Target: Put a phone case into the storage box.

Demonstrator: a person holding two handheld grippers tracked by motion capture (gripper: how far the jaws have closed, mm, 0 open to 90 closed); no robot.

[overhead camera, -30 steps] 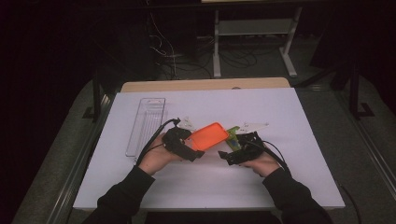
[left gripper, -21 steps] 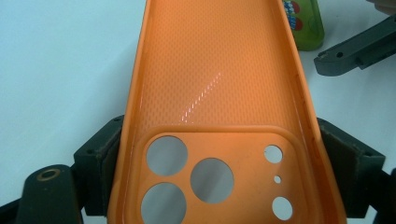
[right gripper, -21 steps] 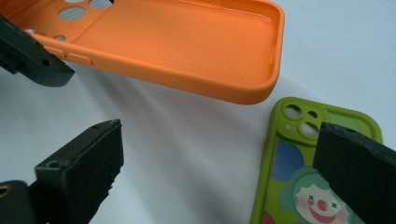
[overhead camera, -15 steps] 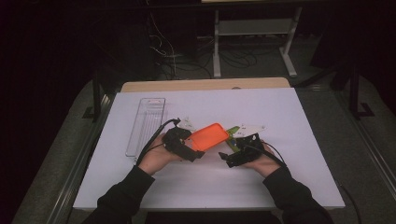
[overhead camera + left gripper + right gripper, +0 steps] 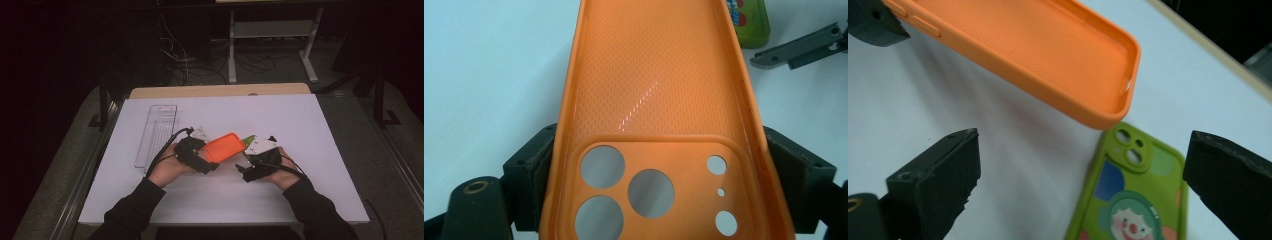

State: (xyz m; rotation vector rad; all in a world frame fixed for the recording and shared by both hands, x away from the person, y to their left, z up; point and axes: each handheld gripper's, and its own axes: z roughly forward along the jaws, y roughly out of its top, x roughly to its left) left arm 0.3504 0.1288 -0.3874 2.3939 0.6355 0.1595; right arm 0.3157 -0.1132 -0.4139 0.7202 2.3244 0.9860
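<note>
Orange case (image 5: 659,95) sat clamped by its long sides in the left gripper (image 5: 200,157), hollow side up, long axis running out from the jaws toward the green case (image 5: 1133,200) lying on the table (image 5: 320,115). Right gripper (image 5: 1083,185) stood wide open, empty. A clear tray (image 5: 156,134) lay far left.

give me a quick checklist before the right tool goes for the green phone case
1. Left tool gripping the orange case by both side edges: ok.
2. Right tool open wide enough for a case: ok.
3. Green clown case lies flat on the table, between the right jaws in the right gripper view: ok.
4. Orange case held up off the table, not touching the green one: ok.
5. Whether the orange case overhangs the green case's near end and blocks the approach: cannot tell.
</note>
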